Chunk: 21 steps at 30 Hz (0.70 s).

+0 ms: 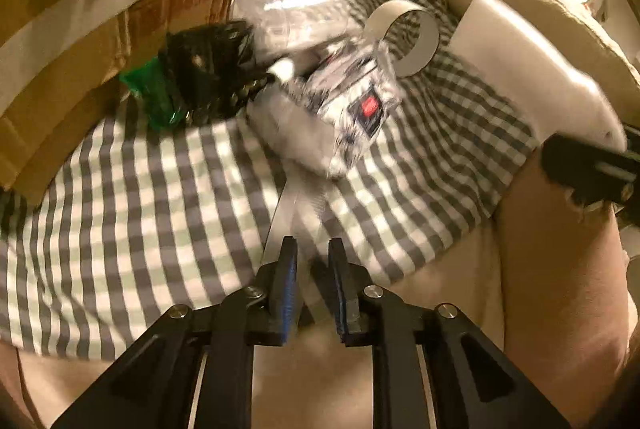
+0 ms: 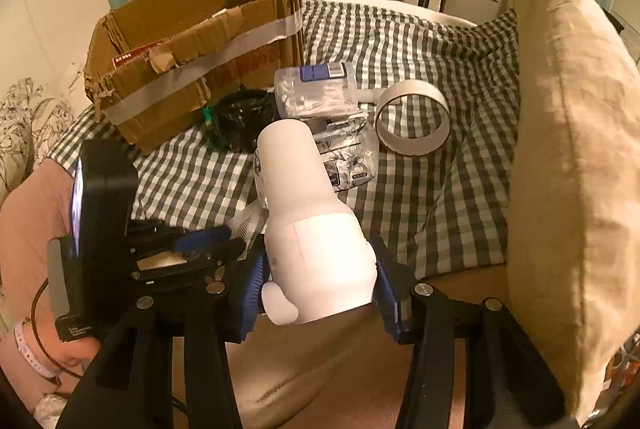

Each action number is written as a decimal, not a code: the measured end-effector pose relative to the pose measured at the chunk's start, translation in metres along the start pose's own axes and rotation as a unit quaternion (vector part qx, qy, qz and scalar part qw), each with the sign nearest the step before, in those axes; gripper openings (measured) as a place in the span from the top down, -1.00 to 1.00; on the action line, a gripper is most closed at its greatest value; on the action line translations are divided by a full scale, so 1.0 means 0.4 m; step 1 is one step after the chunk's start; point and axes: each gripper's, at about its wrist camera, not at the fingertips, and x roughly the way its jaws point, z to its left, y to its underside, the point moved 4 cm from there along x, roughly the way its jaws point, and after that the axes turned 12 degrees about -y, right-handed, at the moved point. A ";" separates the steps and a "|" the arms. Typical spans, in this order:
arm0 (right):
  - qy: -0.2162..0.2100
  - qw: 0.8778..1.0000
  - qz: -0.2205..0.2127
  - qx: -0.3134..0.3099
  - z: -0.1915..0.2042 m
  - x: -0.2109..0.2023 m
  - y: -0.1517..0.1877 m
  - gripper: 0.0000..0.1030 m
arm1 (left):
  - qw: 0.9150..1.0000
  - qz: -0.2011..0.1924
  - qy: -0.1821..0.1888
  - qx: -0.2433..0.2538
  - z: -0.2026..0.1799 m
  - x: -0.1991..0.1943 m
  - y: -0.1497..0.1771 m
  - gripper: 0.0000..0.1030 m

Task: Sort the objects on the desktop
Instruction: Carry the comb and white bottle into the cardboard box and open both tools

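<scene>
My right gripper (image 2: 320, 289) is shut on a white plush toy (image 2: 308, 229) and holds it above the checked cloth (image 2: 420, 41). The toy also shows at the right of the left wrist view (image 1: 532, 69). My left gripper (image 1: 313, 261) is shut on a pale flat strip (image 1: 298, 213) that runs forward over the cloth (image 1: 140, 197). Ahead lie a tissue pack (image 1: 360, 109) (image 2: 352, 157), a clear cotton-swab tub (image 2: 316, 91) (image 1: 296, 13), a white tape ring (image 2: 412, 121) (image 1: 408, 37), a black bundle (image 2: 244, 117) (image 1: 212, 65) and a green item (image 1: 154, 93).
An open cardboard box (image 2: 192, 41) stands at the back left, also in the left wrist view (image 1: 80, 29). A tan cushion (image 2: 576, 149) lines the right side. The other gripper's body (image 2: 104, 213) is at the left. Furniture and a curtain stand behind.
</scene>
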 end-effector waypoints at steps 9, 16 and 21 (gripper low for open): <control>-0.013 1.000 0.018 0.006 -0.016 0.052 -0.004 0.06 | 0.998 -0.018 -0.049 0.034 0.004 0.047 -0.015 0.15; -0.012 1.000 0.016 0.004 -0.009 0.049 -0.009 0.06 | 0.998 -0.034 -0.025 0.039 -0.018 0.009 -0.005 0.48; -0.004 1.000 -0.004 0.005 -0.007 0.005 -0.023 0.06 | 0.997 -0.080 -0.001 0.024 -0.038 -0.083 -0.037 0.48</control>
